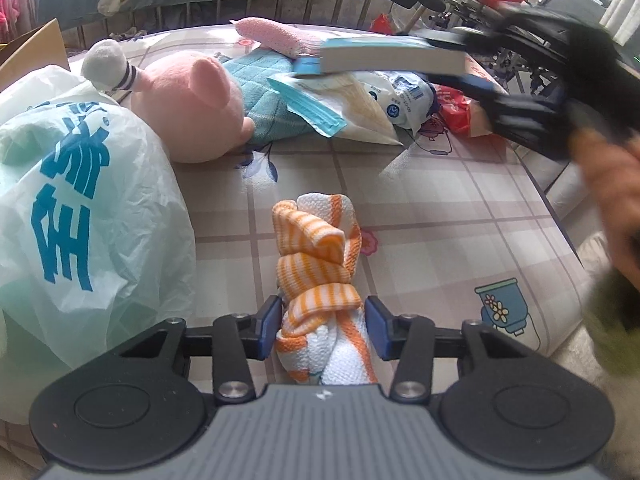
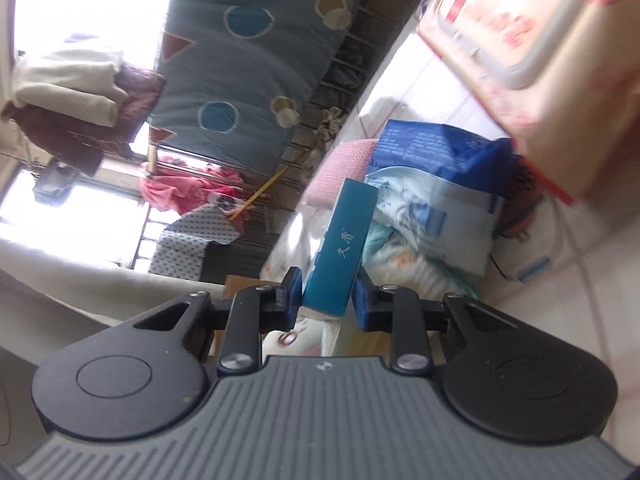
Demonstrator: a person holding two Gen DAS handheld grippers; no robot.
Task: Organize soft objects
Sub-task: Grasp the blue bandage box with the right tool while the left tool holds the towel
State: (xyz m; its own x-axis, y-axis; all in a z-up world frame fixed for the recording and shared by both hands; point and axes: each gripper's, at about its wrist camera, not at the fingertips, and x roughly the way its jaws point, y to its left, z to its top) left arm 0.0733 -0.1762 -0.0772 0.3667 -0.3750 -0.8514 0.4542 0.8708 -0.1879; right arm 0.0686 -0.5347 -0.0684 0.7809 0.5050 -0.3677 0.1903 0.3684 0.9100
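1. The bed with a pink checked sheet [image 1: 440, 208] still carries a loose pile.
2. My left gripper [image 1: 323, 328] pinches the knotted orange-striped white cloth [image 1: 320, 264], near the pink plush pig [image 1: 192, 108].
3. My right gripper [image 2: 326, 298] clamps a teal-covered book [image 2: 340, 248] above the pig's pile; I judge most sorting remains.

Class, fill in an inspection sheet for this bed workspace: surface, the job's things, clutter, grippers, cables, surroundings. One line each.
Surface: checked bedsheet with flower prints.
Job's things: knotted orange-striped cloth; pink pig plush; teal quilted cloth; pink sponge-like roll.
Clutter: printed plastic bag; white packets; teal book.
Grippers: left gripper straddles the cloth's lower end, pads at its sides; right gripper shut on the book, lifted off the bed.
Cables: nothing seen.
Surroundings: patterned quilt hanging over a slatted rail; bright window.
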